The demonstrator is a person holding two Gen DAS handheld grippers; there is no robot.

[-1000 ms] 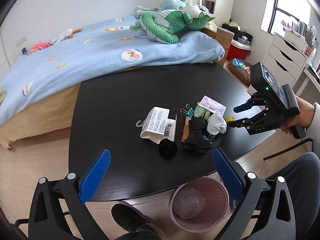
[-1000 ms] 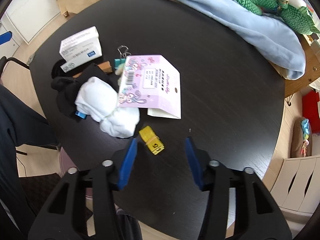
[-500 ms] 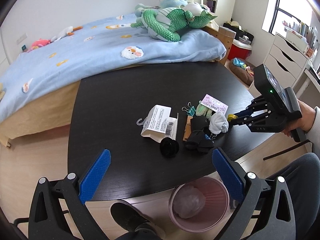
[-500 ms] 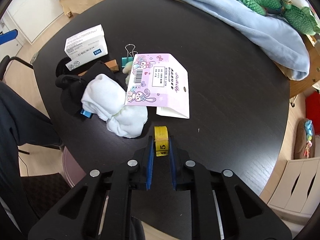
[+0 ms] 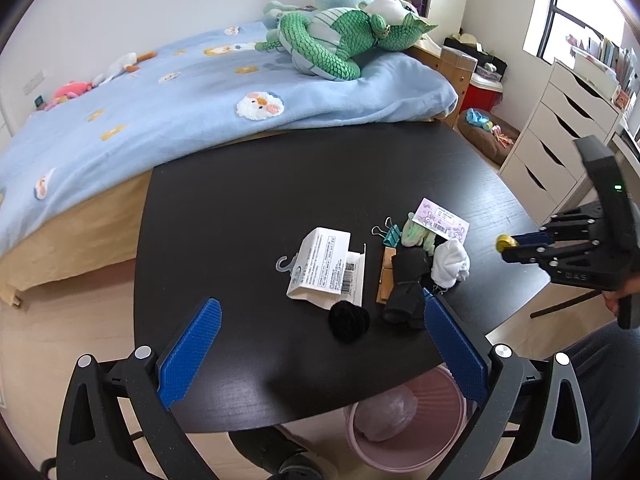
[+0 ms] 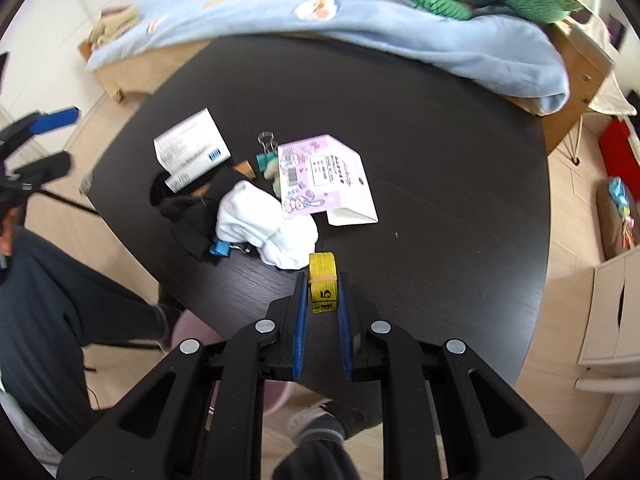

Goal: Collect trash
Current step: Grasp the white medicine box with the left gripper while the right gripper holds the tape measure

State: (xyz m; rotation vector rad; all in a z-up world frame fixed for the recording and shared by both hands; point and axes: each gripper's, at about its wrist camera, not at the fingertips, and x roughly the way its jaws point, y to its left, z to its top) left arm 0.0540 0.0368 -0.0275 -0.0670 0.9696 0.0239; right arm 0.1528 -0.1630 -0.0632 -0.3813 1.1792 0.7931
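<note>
the right gripper (image 6: 323,300) pinches a small yellow rolled tape measure (image 6: 322,283) above the round black table's (image 6: 440,200) near edge; the left gripper (image 5: 320,344) hangs spread, empty.

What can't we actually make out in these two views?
- Pink bin, left wrist view: the table edge and left gripper cover part of it; the pale lump inside can't be identified.
- Wooden piece: half under black cloth.
- Yellow tape roll in right gripper: only two digits readable.
- White label, right wrist view: print blurred.
</note>
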